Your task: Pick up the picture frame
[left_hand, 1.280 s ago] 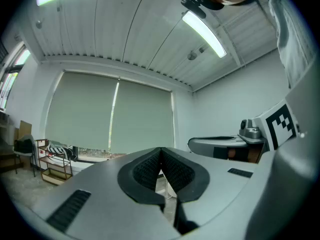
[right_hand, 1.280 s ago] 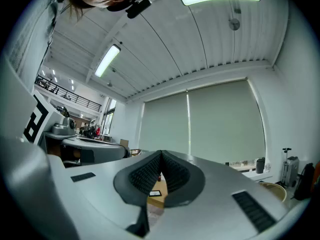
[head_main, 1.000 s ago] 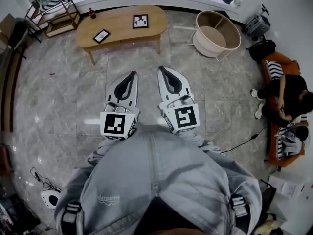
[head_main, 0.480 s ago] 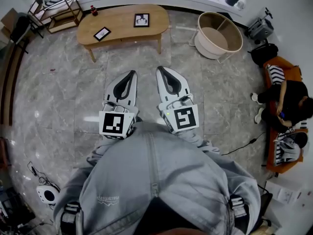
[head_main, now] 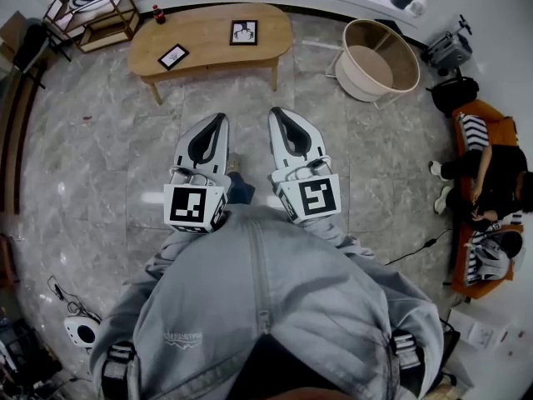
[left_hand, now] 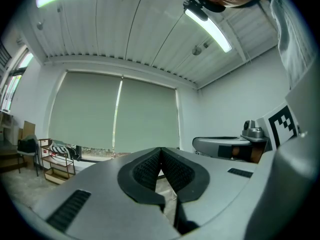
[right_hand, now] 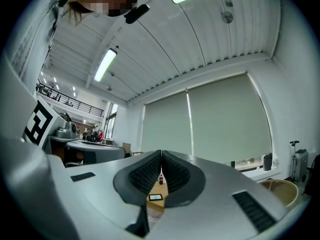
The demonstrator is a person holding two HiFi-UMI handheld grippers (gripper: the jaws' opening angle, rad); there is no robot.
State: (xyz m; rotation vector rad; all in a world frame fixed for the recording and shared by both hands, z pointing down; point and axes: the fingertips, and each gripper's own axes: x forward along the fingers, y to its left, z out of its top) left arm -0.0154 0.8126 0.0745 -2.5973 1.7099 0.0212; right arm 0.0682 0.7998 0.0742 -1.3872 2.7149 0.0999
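1. Left gripper view: the left claw is clenched, its ribbed pads meeting at the tip with nothing between them.
2. Right gripper view: the right claw is also clenched and empty. Below its tip a small picture frame lies on the wooden counter, with a red bottle beyond it.
3. Head view: both claws are held side by side over the stone floor. They point toward the counter and are well apart from it.
4. A larger picture frame lies toward the counter's right end, and the small one lies left of it.
5. A round tub stands to the right of the counter. A person sits on an orange sofa.
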